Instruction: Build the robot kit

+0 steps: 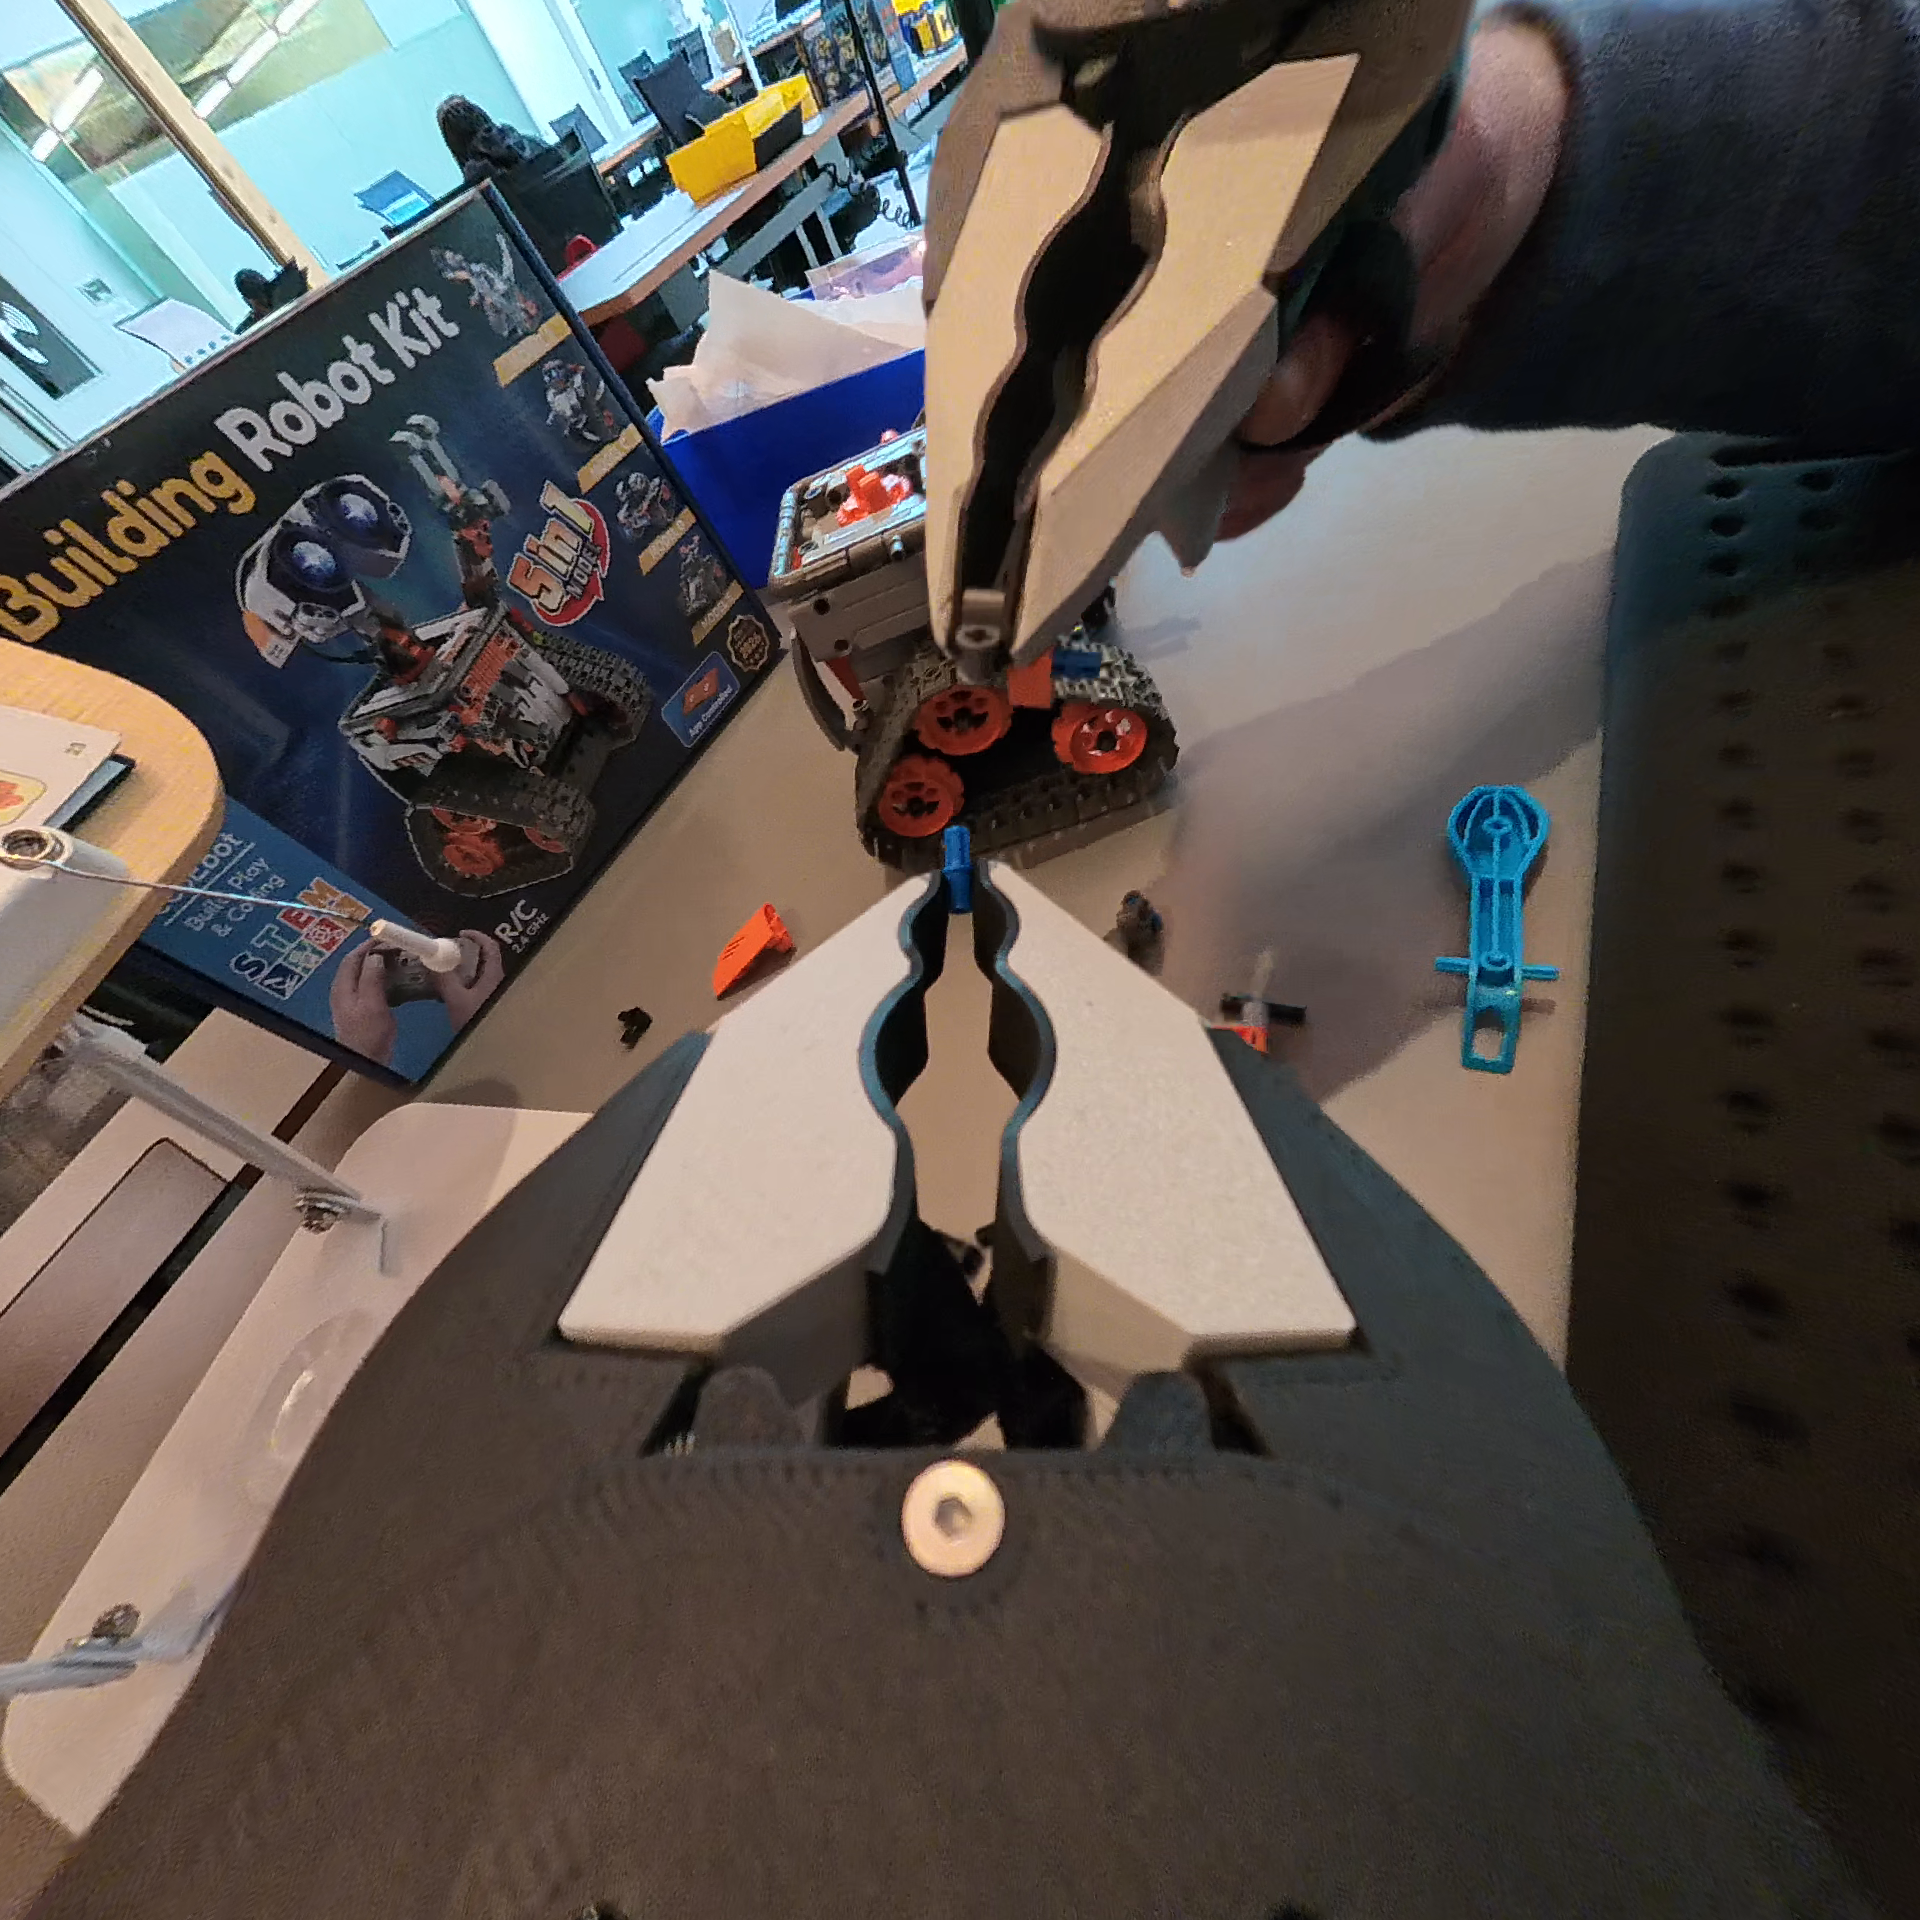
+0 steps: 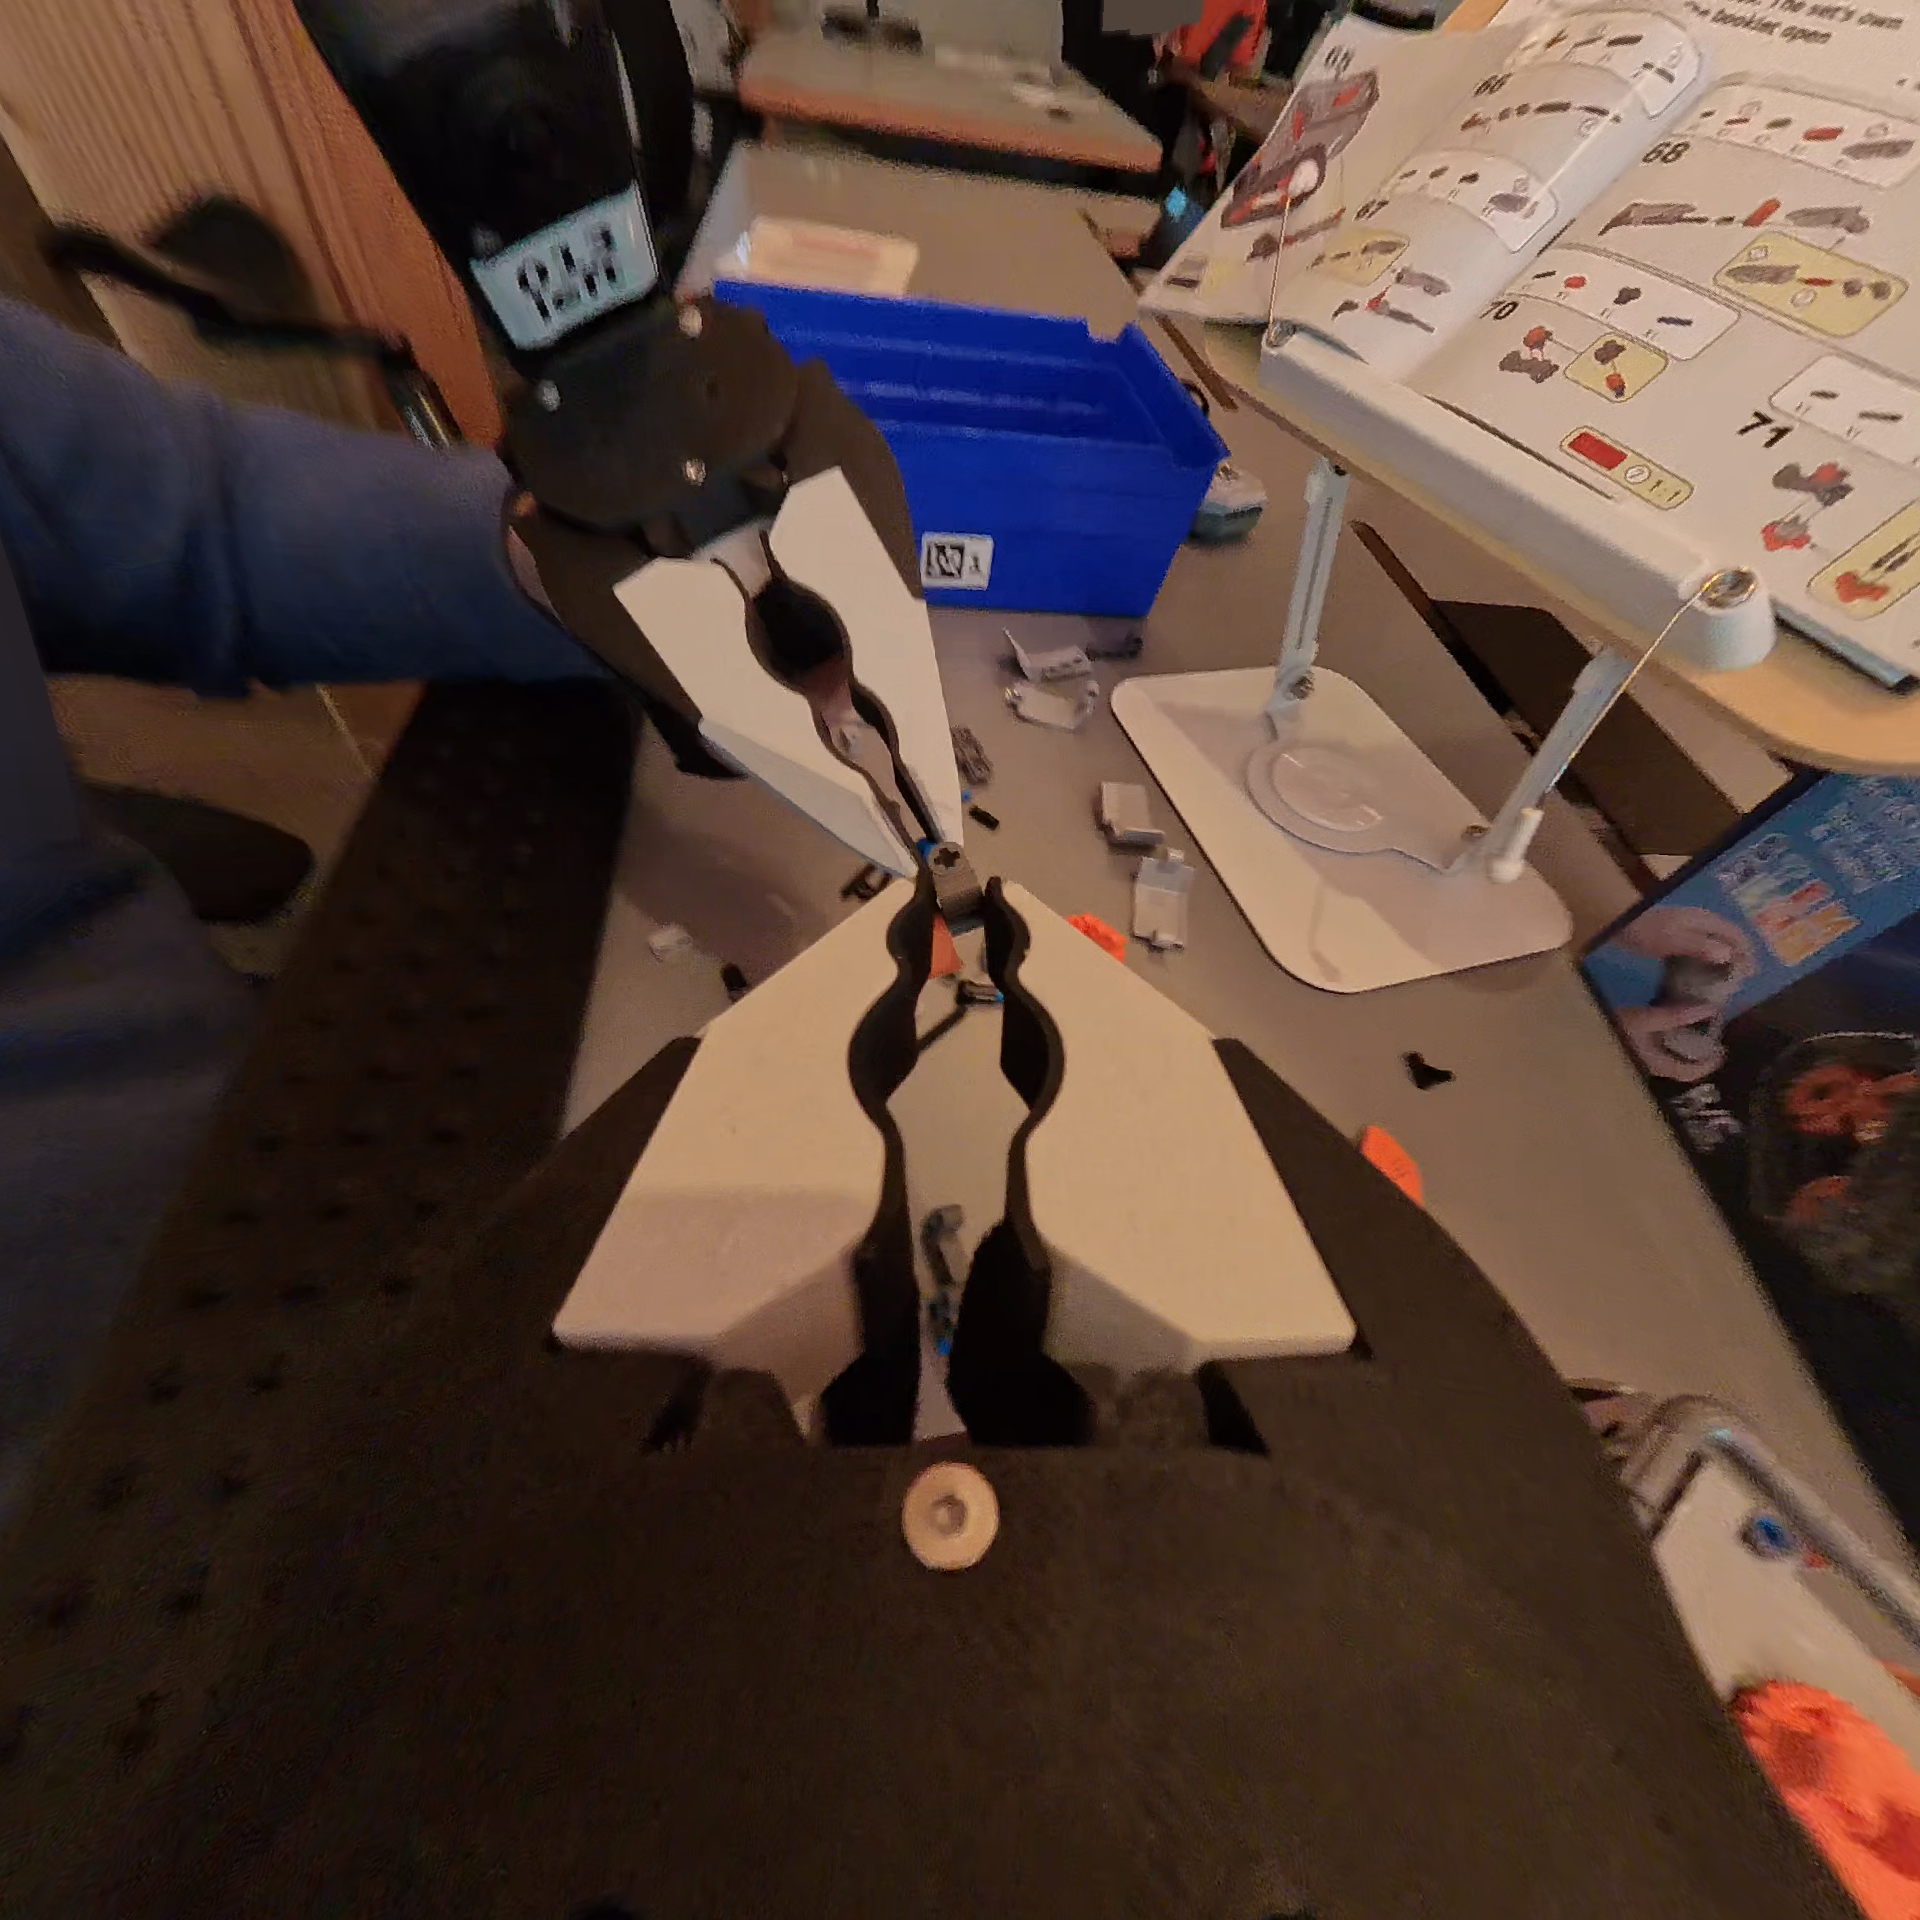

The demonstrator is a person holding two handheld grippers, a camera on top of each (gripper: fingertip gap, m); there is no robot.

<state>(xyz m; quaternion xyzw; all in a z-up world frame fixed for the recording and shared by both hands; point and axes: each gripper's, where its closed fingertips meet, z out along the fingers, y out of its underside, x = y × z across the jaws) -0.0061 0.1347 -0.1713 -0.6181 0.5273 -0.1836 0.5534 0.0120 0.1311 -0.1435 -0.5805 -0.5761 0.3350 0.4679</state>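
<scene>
On a grey worktable [image 1: 1351,623], the left gripper [image 1: 957,883] pinches a blue peg [image 1: 956,857]; the right gripper [image 2: 961,894], just beyond, clamps a grey connector [image 2: 954,878], tips nearly touching.

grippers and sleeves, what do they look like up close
Both grippers, left gripper and right gripper, match: two pale grey wedge fingers with wavy black inner pads, seated in a black 3D-printed body with one silver screw. The person wears dark blue sleeves and a black fingerless glove.
</scene>
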